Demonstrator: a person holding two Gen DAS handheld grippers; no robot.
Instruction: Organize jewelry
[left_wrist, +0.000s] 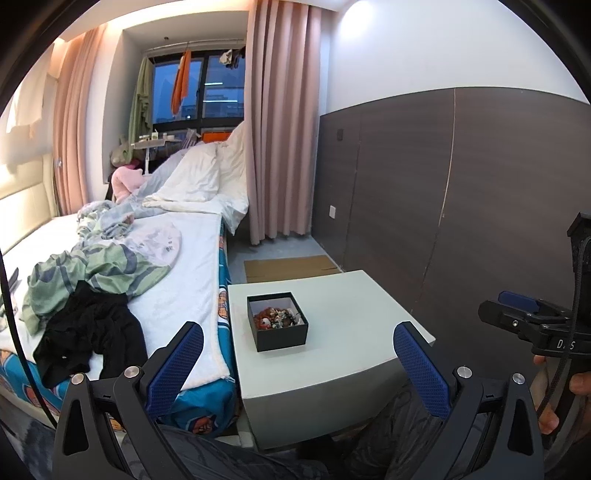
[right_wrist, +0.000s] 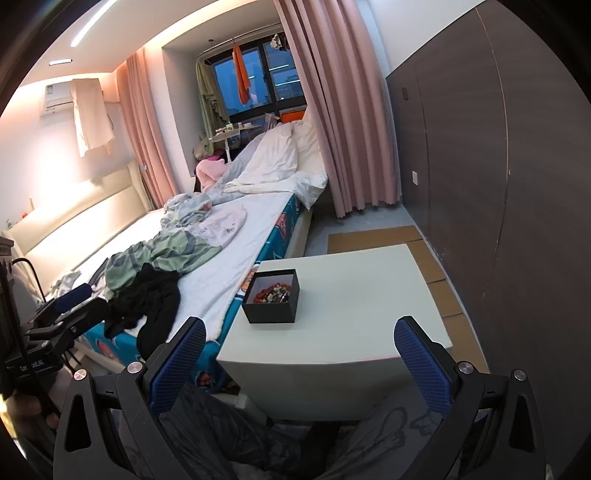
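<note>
The black box (left_wrist: 277, 321) of jewelry (left_wrist: 276, 318) lies ahead between both wide-open, empty grippers, left gripper (left_wrist: 299, 363) seemingly nearer than right gripper (right_wrist: 300, 360)

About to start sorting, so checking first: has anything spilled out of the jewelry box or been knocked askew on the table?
Nothing stands out. The black box sits flat on the white table, jewelry all inside, none spilled.

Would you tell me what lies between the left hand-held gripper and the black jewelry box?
Only bare white tabletop separates the left hand-held gripper from the black jewelry box, per the left wrist view.
</note>
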